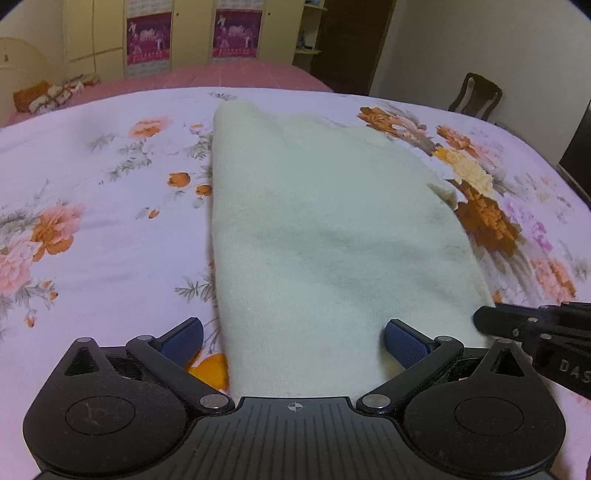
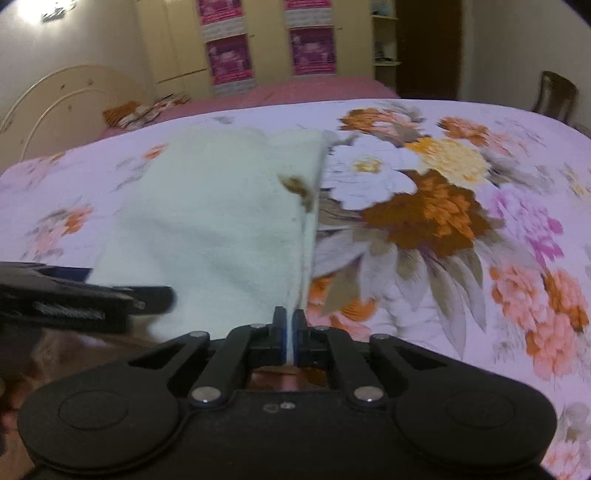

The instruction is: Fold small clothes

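A cream-white garment (image 1: 325, 229) lies folded lengthwise on the floral bedsheet (image 1: 92, 229), running away from me. My left gripper (image 1: 293, 341) is open, its blue pads (image 1: 404, 341) either side of the garment's near edge, with cloth between them. My right gripper (image 2: 289, 325) is shut on the garment's (image 2: 221, 229) near right corner, a strip of white cloth pinched between its jaws. The right gripper also shows in the left wrist view (image 1: 491, 321) at the garment's right near corner. The left gripper shows in the right wrist view (image 2: 110, 295) at the left.
The floral bedsheet (image 2: 443, 221) spreads wide on both sides of the garment. A pink bed (image 1: 236, 74) with cushions (image 1: 44, 96) lies behind. A wardrobe (image 1: 110, 33) and a dark doorway stand at the back. A wooden chair (image 1: 476, 96) stands at the far right.
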`<state>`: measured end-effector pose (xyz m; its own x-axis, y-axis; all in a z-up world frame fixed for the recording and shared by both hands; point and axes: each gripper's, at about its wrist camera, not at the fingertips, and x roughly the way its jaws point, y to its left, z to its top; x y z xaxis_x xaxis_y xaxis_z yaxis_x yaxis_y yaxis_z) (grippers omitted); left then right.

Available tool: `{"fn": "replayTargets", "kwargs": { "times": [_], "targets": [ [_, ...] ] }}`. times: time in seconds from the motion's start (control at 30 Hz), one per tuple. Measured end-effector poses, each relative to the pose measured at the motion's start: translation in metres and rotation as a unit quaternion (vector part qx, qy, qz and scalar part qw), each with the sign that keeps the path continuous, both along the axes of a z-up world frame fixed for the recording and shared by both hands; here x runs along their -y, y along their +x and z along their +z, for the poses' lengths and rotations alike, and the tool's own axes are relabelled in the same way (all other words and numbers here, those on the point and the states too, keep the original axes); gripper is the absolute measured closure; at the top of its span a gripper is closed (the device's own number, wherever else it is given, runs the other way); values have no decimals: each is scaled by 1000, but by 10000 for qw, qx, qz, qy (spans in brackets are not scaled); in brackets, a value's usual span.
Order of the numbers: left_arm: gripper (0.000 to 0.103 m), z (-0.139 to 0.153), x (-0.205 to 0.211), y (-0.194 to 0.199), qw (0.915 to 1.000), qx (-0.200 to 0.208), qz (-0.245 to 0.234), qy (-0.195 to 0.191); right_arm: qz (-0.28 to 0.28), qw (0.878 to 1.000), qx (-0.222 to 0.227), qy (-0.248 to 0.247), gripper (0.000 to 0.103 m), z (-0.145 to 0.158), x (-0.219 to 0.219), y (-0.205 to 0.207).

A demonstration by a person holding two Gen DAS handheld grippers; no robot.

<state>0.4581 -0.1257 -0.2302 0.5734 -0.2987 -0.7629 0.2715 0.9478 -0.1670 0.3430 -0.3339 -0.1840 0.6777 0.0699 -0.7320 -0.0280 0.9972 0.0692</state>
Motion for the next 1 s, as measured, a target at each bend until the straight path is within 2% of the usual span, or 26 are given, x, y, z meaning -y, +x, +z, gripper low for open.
{"fn": "replayTargets", "kwargs": {
  "times": [0.03,0.07,0.2,0.27,0.3,0.33,0.5,0.6,0.67,0.73,0.8,0.93,0.97,1.0],
  "targets": [
    [0,3,-2,2,10000,-10,39,-86,-24,9999,44,161,84,5,3,-1],
    [0,7,-4,4,9998,-8,93,-157,-62,9995,98,295,80,9,6,-1],
    [0,22,-8,18,9992,148,249,-263,-54,9987,396,321,76,27,7,11],
    [0,26,-10,26,9990,180,307,-254,-38,9985,421,334,67,30,5,25],
    [0,26,-11,30,9990,191,333,-244,-43,9984,428,357,54,30,6,32],
    [0,26,-12,35,9989,206,374,-212,-37,9981,451,408,46,30,7,38],
    [0,18,-17,57,9978,156,576,-282,-118,9967,377,703,45,27,9,65],
    [0,11,-18,68,9975,101,618,-332,-121,9971,349,659,48,23,9,79],
    [0,6,-16,75,9974,35,597,-412,-132,9977,295,593,58,18,10,86],
    [0,0,-13,79,9970,-80,568,-517,-170,9985,199,490,76,9,14,90],
    [0,-4,-10,80,9968,-86,555,-567,-170,9978,150,630,77,2,23,89],
    [0,-5,-6,81,9968,-59,520,-611,-140,9969,226,743,78,7,27,88],
    [0,-4,-6,82,9967,-66,515,-620,-139,9964,272,796,75,9,28,88],
    [0,-4,-6,83,9968,-66,502,-623,-147,9957,280,872,62,10,30,90]
  ]
}}
